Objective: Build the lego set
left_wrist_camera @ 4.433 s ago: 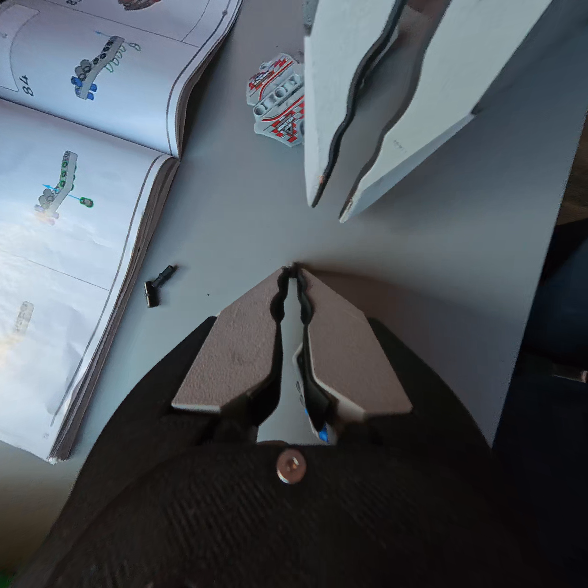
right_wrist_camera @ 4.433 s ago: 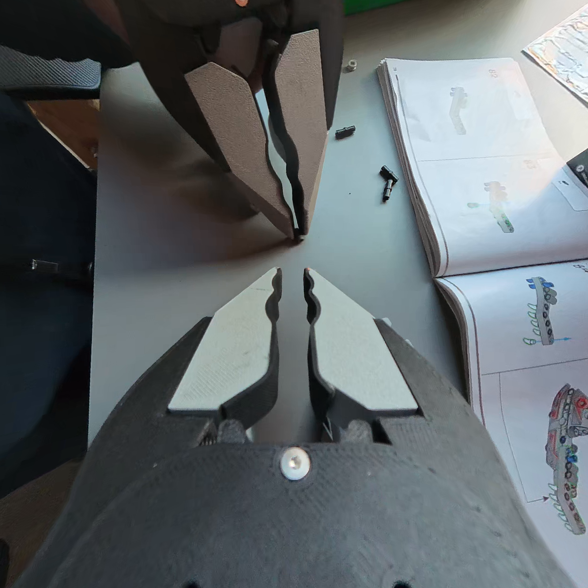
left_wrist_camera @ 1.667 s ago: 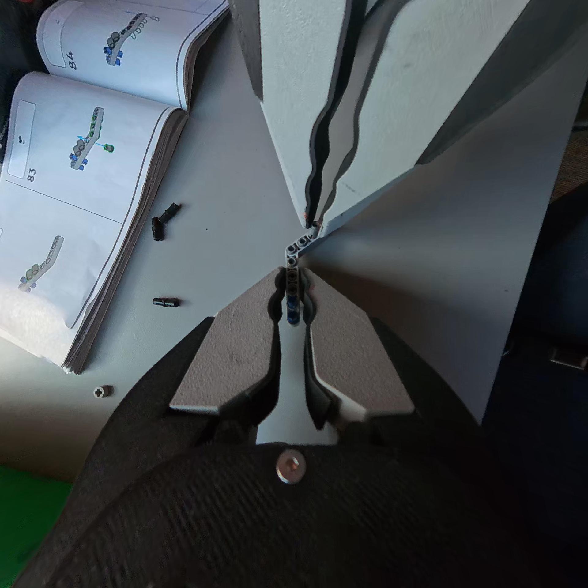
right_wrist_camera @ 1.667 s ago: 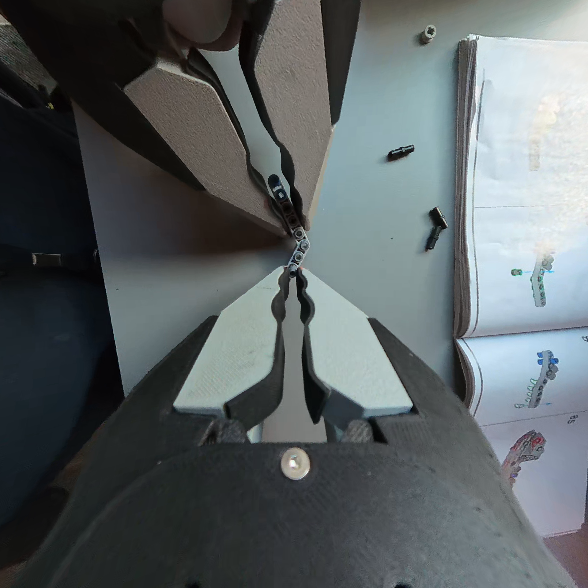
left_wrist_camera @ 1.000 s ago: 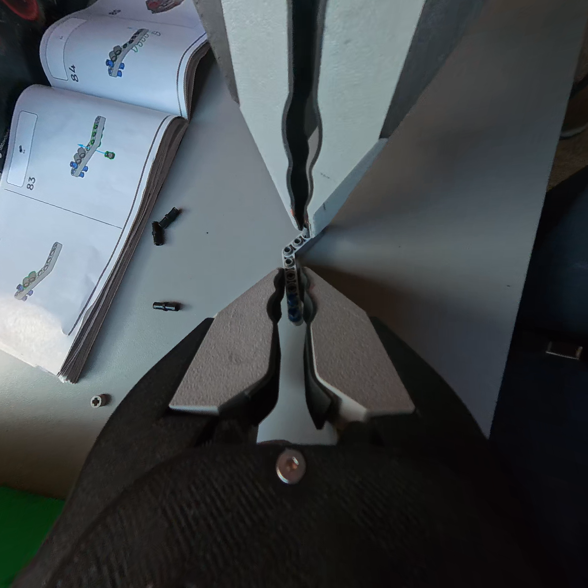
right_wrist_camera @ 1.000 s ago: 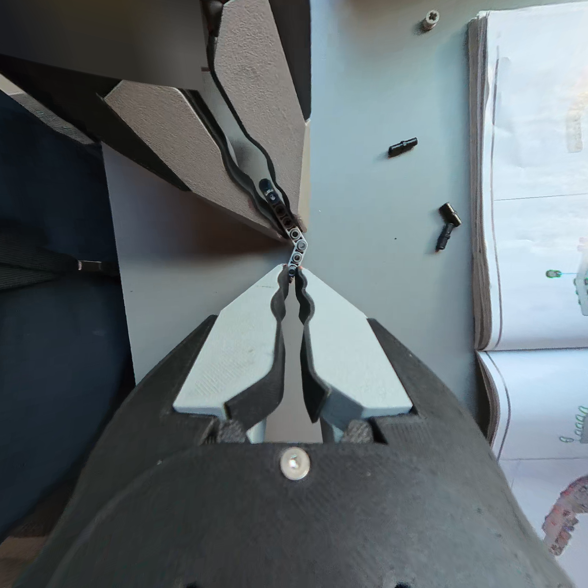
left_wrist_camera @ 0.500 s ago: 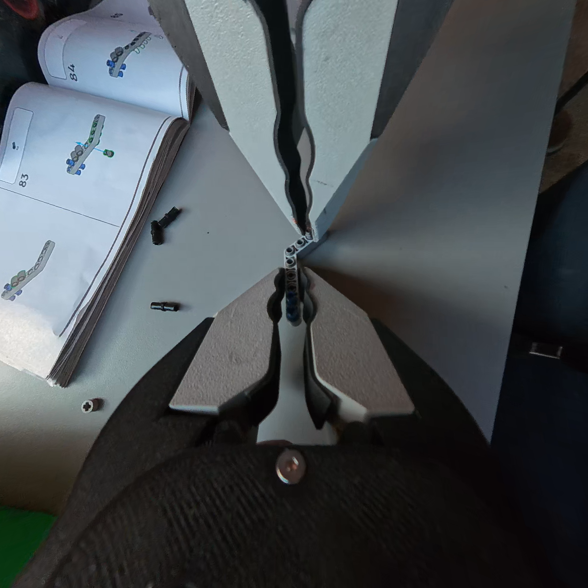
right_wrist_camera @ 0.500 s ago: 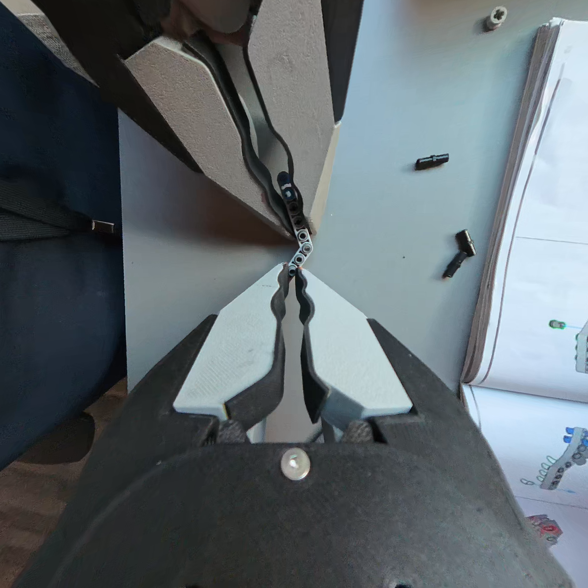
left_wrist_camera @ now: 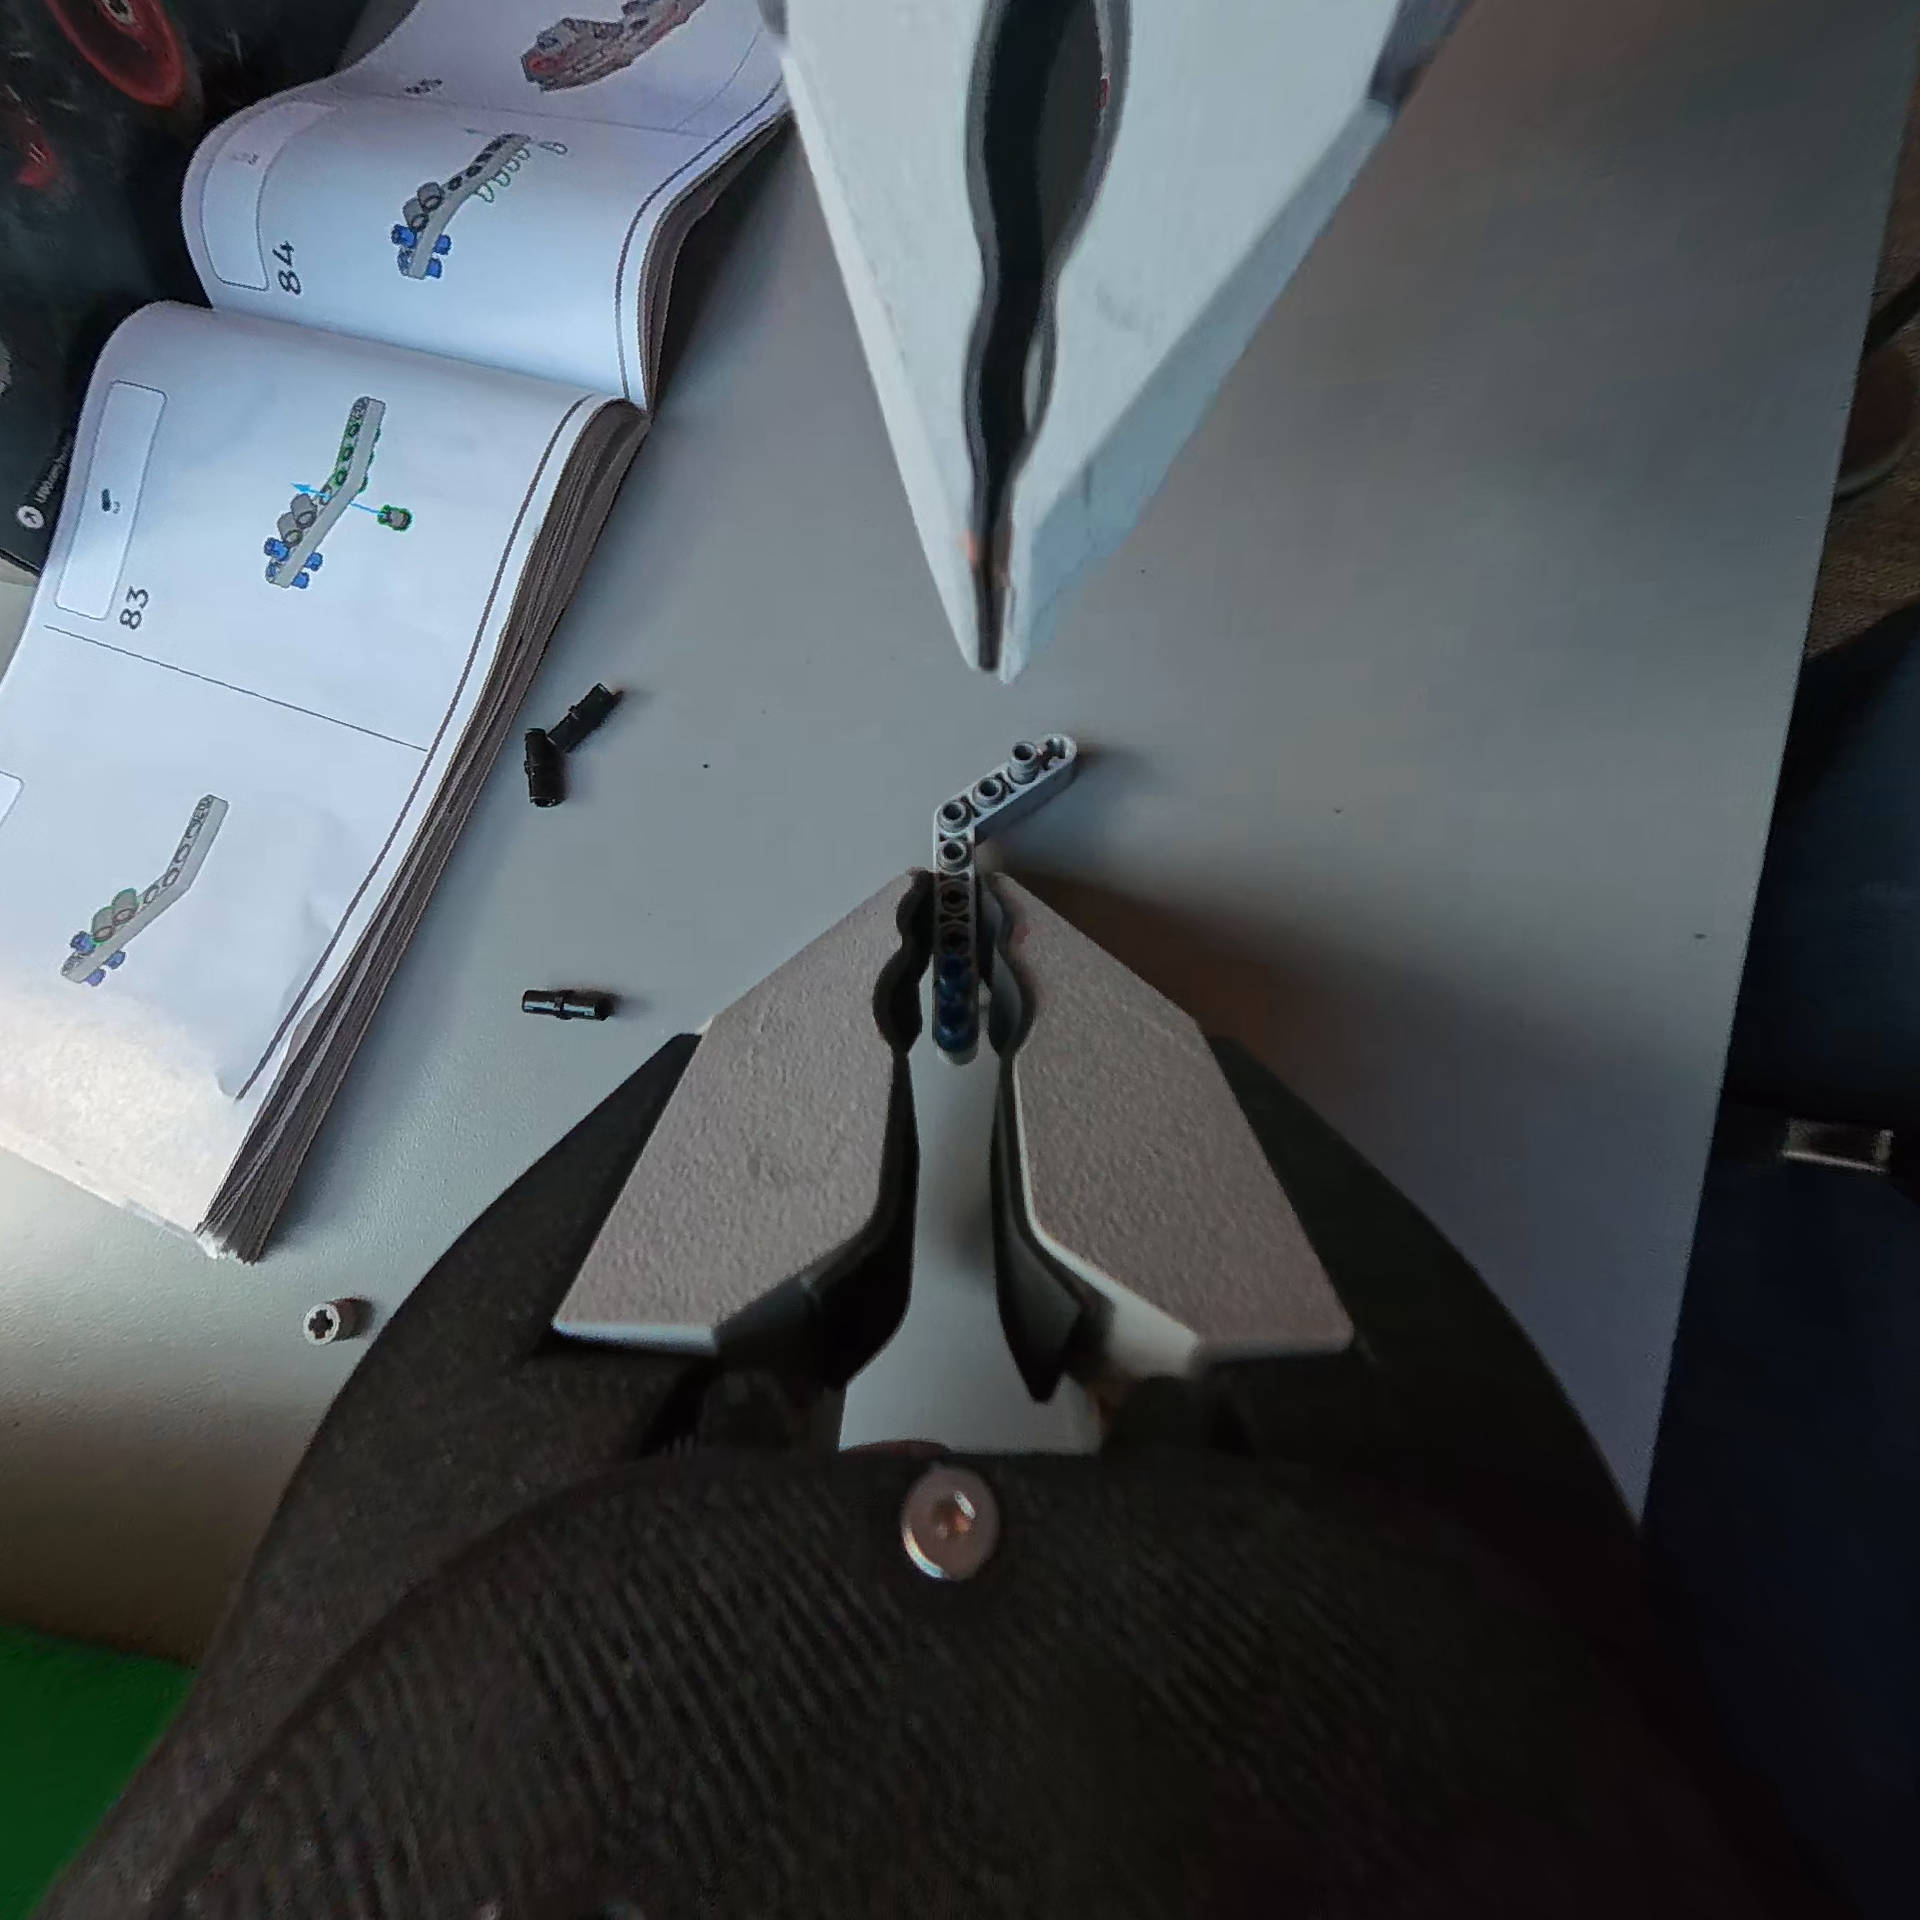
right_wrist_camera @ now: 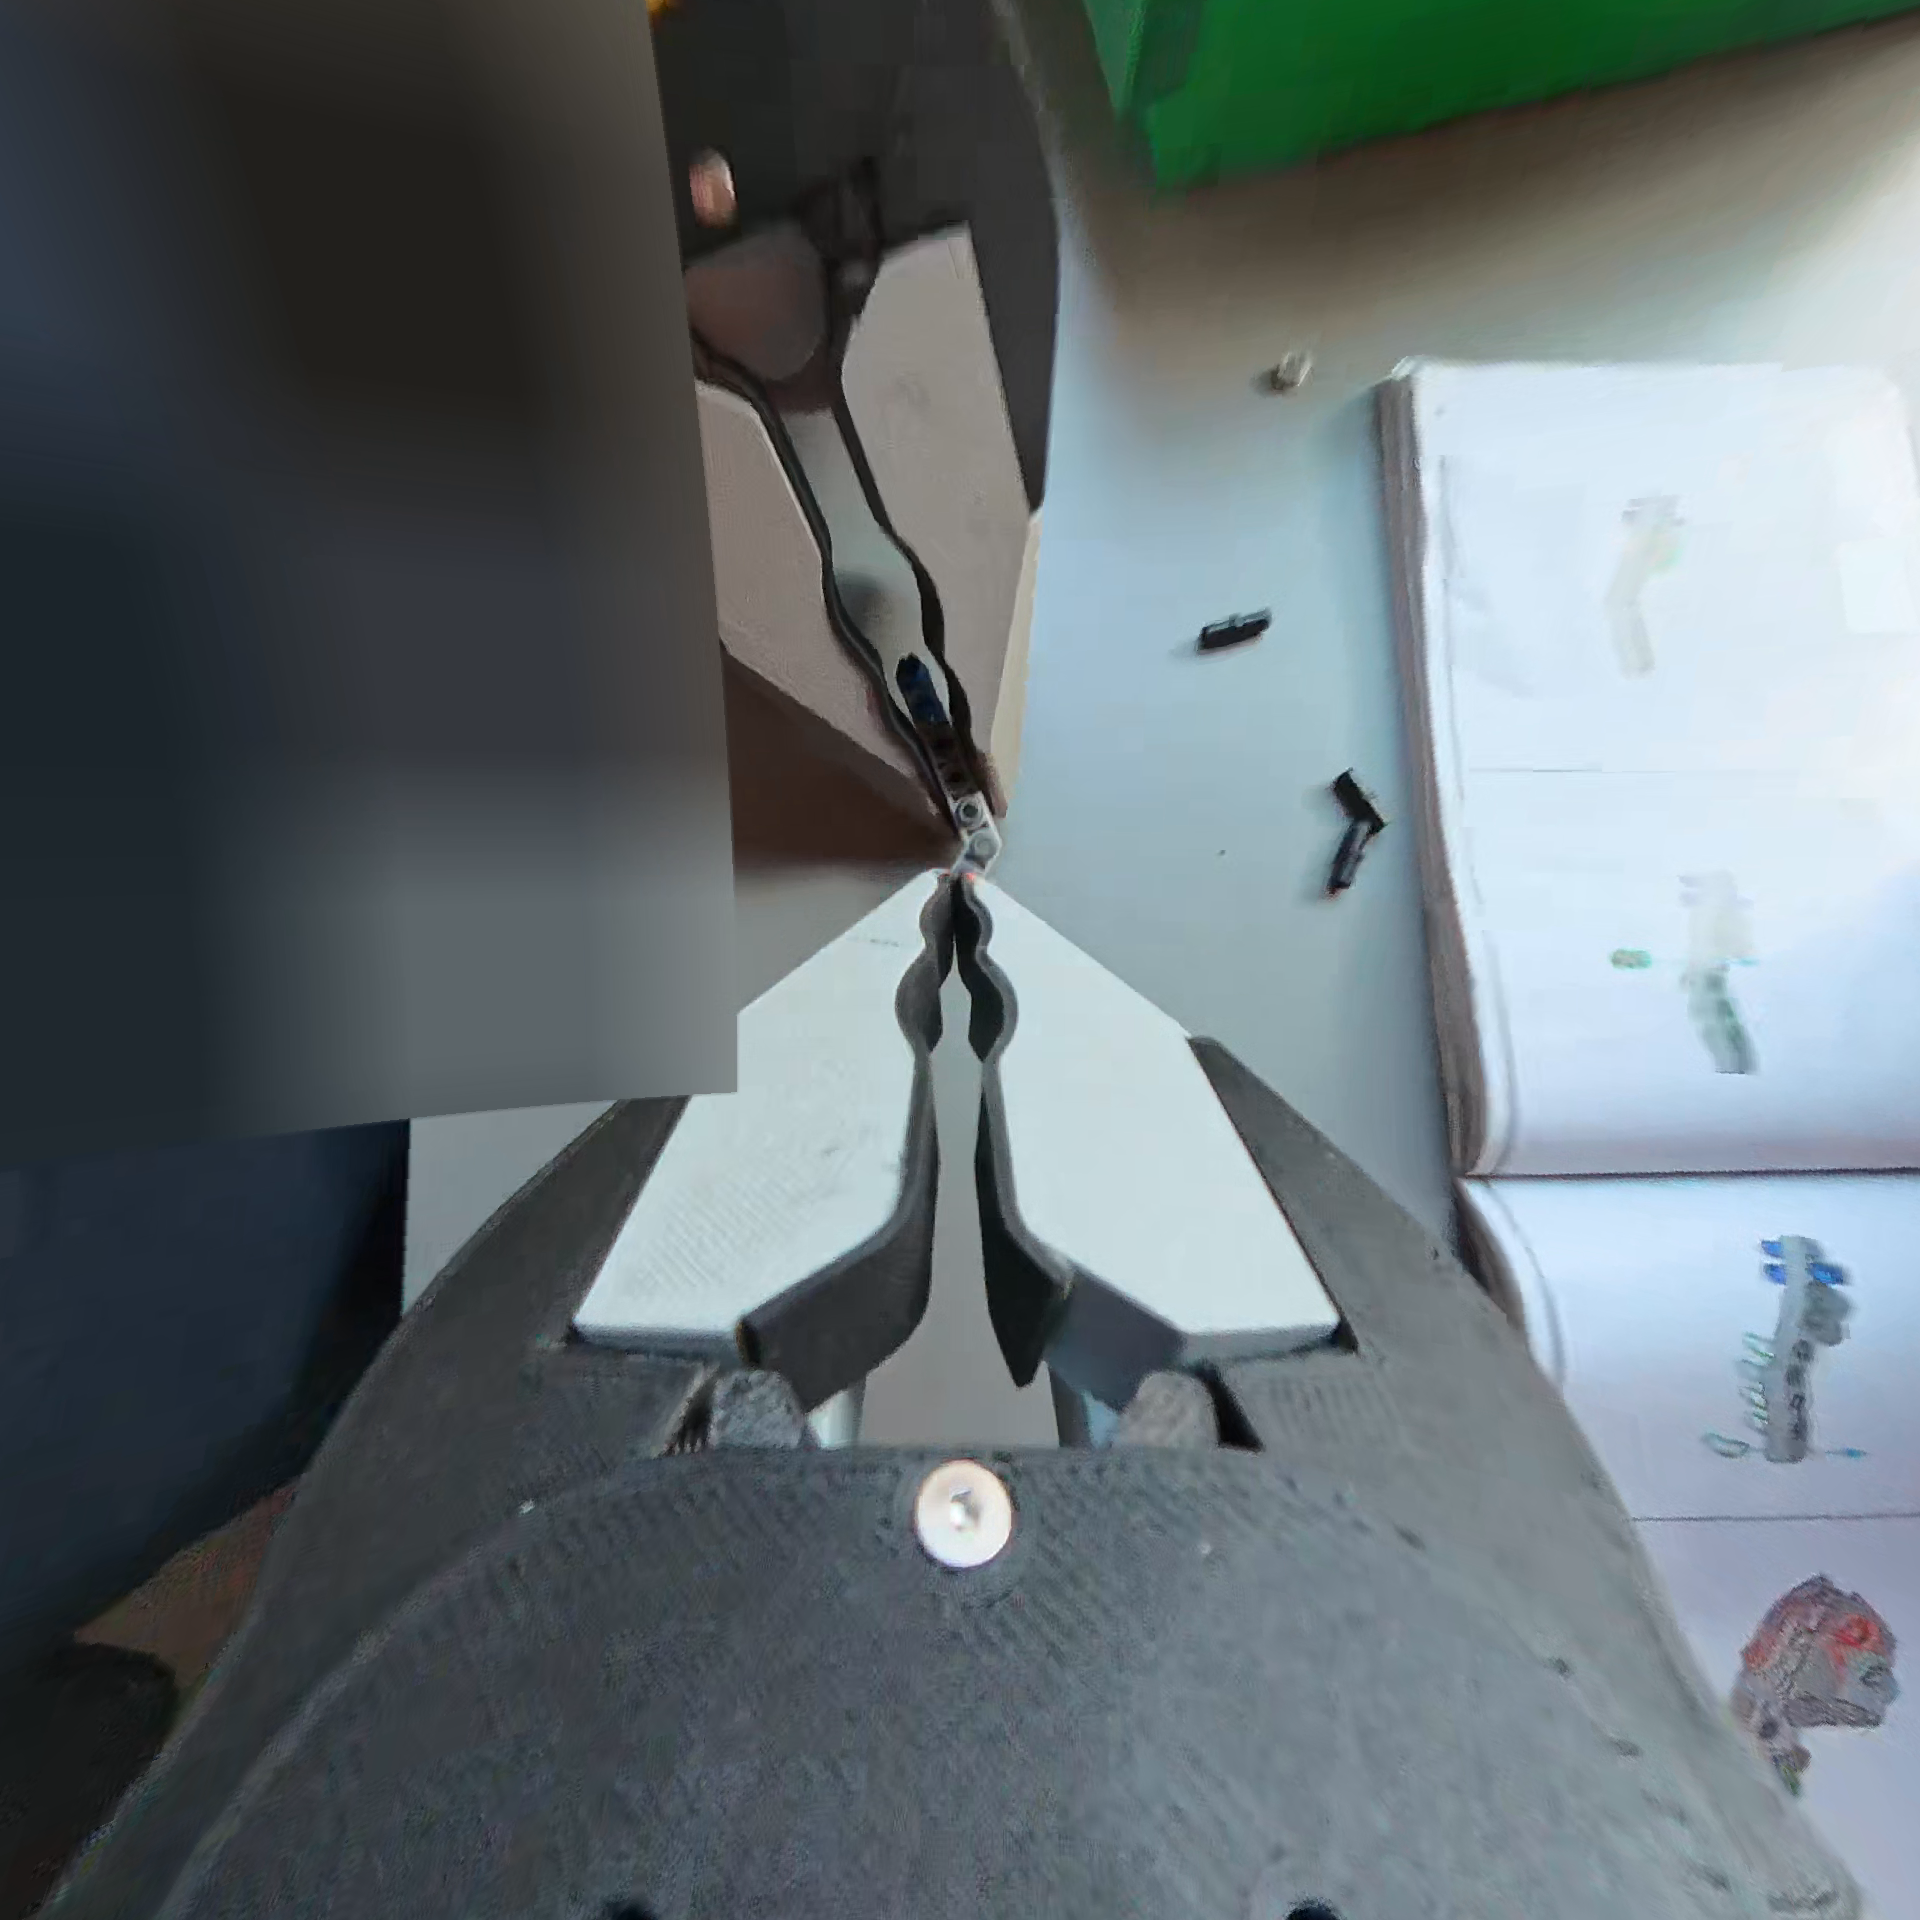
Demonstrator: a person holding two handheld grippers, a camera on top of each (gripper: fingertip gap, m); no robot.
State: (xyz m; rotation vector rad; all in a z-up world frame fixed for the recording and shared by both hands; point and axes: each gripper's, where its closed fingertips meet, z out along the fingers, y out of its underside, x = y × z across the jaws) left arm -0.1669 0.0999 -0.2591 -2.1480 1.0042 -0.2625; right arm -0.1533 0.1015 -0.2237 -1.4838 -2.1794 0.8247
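My left gripper [left_wrist_camera: 954,883] is shut on the straight arm of a bent grey lego beam [left_wrist_camera: 987,800] with blue pins in its lower holes. It holds the beam just over the grey table [left_wrist_camera: 1351,831]. The beam's short angled end sticks out free past the fingertips. My right gripper [right_wrist_camera: 956,883], with white fingers, has its jaws together and nothing visible between them. In the left wrist view it [left_wrist_camera: 987,655] hangs a short way above the beam's free end, not touching it. In the right wrist view the beam [right_wrist_camera: 951,758] sits just beyond my right fingertips; that view is blurred.
An open instruction booklet [left_wrist_camera: 312,623] lies at the left; it also shows in the right wrist view [right_wrist_camera: 1662,727]. Two black pins [left_wrist_camera: 551,743] [left_wrist_camera: 566,1004] and a small grey bush [left_wrist_camera: 332,1322] lie beside it. The table edge [left_wrist_camera: 1704,1039] runs close on the right. A green object [right_wrist_camera: 1455,83] lies beyond. Both grippers' tips are close together, under 4 cm apart.
My right gripper has pulled back from the beam's angled end, which its tips were touching half a second ago. My left gripper still holds the beam in the same place.
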